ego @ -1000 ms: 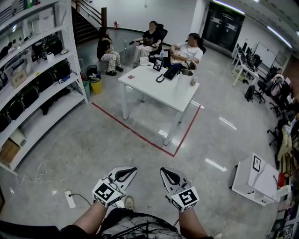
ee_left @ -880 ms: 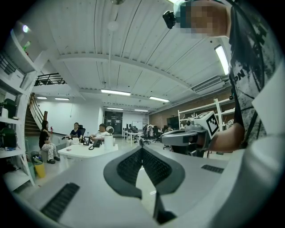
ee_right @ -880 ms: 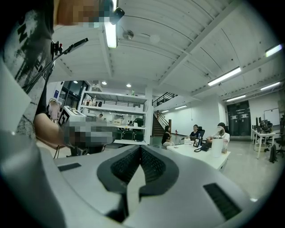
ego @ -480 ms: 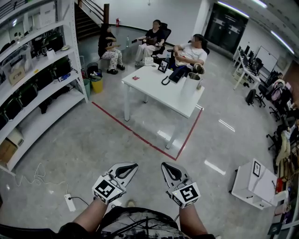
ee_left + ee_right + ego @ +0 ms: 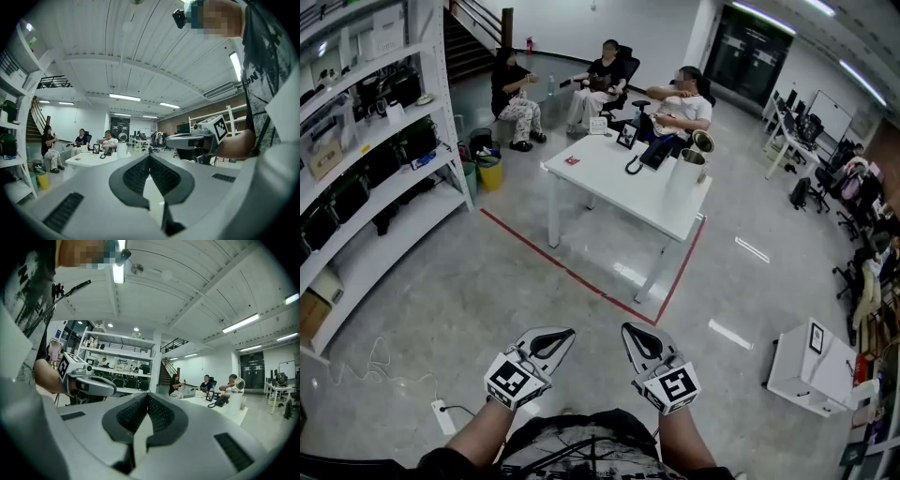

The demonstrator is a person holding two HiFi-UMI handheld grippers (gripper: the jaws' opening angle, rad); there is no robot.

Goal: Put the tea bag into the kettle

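In the open hall, the distant worktop (image 5: 609, 178) bearing the kettle (image 5: 686, 173) is being faced. The jaws of the left gripper (image 5: 553, 341) and right gripper (image 5: 637, 343) are being held clenched, empty. Approach is judged the next move.

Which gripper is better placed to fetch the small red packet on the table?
Left, slightly. Left gripper and right gripper are both shut, empty, far from the table; the red packet lies at its left end in the head view, the kettle toward the right.
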